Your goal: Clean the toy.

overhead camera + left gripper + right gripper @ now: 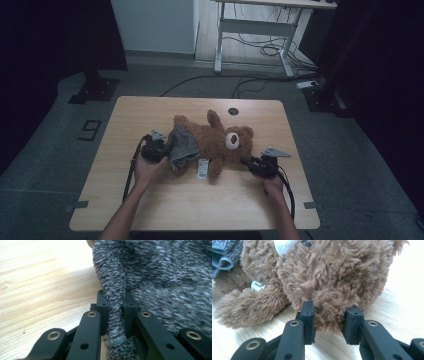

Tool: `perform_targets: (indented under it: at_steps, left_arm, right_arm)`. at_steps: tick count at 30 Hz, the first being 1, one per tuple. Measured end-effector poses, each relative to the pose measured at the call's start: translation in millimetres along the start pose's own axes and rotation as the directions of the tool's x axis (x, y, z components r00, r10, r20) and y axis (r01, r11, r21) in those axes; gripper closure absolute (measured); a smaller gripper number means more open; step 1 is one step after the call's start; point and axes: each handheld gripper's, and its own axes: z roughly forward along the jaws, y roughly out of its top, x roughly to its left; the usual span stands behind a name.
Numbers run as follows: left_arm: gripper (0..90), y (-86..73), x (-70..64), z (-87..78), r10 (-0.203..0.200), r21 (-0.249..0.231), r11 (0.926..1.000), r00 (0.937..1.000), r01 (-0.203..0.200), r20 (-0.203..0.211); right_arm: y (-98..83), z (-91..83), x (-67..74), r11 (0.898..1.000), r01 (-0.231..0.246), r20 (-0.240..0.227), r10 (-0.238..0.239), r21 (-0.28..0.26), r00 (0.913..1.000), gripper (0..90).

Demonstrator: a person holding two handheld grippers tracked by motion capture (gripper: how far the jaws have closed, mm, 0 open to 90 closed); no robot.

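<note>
While its two black jaws pinch a rolled edge of grey knitted cloth (117,315), the left hand-held gripper (115,312) is clamped shut on that fabric, with pale wood grain to one side. From above, this left hand-held gripper (156,146) sits at the lower end of a brown plush teddy bear (215,142), where the grey cloth (181,146) is bunched around the toy's body like a garment; the grip probably serves to pull it along the bear.

At the other end, the right hand-held gripper (329,322) has closed its jaws on a tuft of brown fur under the bear's head (329,282), seemingly to anchor the toy against that pull. The right hand-held gripper (250,162) lies just beside the head.

The bear lies on its back across the middle of the light wooden worktop (150,200), a white label (202,168) sticking out beside it.

Its legs are covered by the cloth, so how far on the garment is cannot be told. The label's print is too small to read.
</note>
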Motion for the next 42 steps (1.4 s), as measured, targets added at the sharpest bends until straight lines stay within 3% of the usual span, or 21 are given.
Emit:
perform_targets:
  at_steps: [3,6,11,14,17,22,23,24,25,27,30,33,36,42]
  left_arm:
    - [79.8,2.6,-0.8,-8.6,-0.010,-0.030,0.9995,0.9996,0.011,0.028]
    - [79.8,13.4,-9.5,-21.6,0.012,-0.071,0.9974,0.9990,-0.009,0.042]
    - [79.9,40.6,-37.9,-35.0,0.068,-0.133,0.9896,0.9924,-0.055,0.102]
    - [79.9,54.2,-60.7,-34.7,0.114,-0.147,0.9846,0.9851,-0.094,0.129]
    - [79.8,63.8,-85.3,-29.7,0.161,-0.153,0.9786,0.9754,-0.138,0.151]
    - [79.7,69.9,-119.7,-10.6,0.184,-0.132,0.9787,0.9570,-0.157,0.225]
    - [79.7,69.9,-119.7,-10.6,0.184,-0.132,0.9787,0.9570,-0.157,0.225]
    - [79.7,67.5,-134.0,2.6,0.195,-0.107,0.9791,0.9493,-0.173,0.247]
    - [79.7,67.5,-134.0,2.6,0.195,-0.107,0.9791,0.9493,-0.173,0.247]
    - [79.6,61.8,-148.7,23.0,0.203,-0.066,0.9790,0.9443,-0.193,0.259]
    - [79.5,56.8,-152.2,33.5,0.206,-0.046,0.9785,0.9449,-0.201,0.255]
    - [79.5,48.2,-143.7,42.9,0.187,-0.015,0.9818,0.9550,-0.189,0.230]
    - [79.4,45.8,-133.4,42.8,0.166,-0.007,0.9857,0.9625,-0.168,0.215]
    - [79.4,42.6,-121.9,36.3,0.172,-0.008,0.9849,0.9681,-0.173,0.182]
  right_arm:
    - [0.1,0.0,-0.1,1.000,0.003,0.002,-0.003,0.003,1.0000,66.8]
    - [-0.1,0.6,-1.2,1.000,0.004,0.001,-0.004,0.002,1.0000,66.8]
    - [-0.1,0.5,-0.5,1.000,0.005,0.006,-0.005,0.005,1.0000,66.8]
    - [0.0,0.5,-0.2,1.000,0.009,0.009,-0.009,0.005,0.9999,66.8]
    - [0.1,0.4,-0.2,1.000,0.009,0.008,-0.009,0.007,0.9999,66.7]
    - [0.1,0.4,-0.2,1.000,0.009,0.008,-0.009,0.007,0.9999,66.7]
    - [0.2,0.3,-0.3,1.000,0.011,0.008,-0.011,0.008,0.9999,66.7]
    - [0.1,0.4,-0.5,1.000,0.011,0.008,-0.011,0.008,0.9999,66.7]
    - [0.1,0.4,-0.6,1.000,0.011,0.008,-0.011,0.009,0.9999,66.7]
    - [0.0,0.4,-0.7,1.000,0.012,0.008,-0.012,0.010,0.9999,66.7]
    - [0.2,0.1,-0.9,1.000,0.015,0.010,-0.015,0.015,0.9998,66.7]
    - [0.3,0.2,-1.6,1.000,0.015,0.008,-0.015,0.017,0.9998,66.8]
    - [0.4,0.2,-2.0,1.000,0.015,0.006,-0.015,0.016,0.9999,66.8]
    - [0.5,0.0,-1.9,1.000,0.016,0.006,-0.016,0.017,0.9999,66.7]
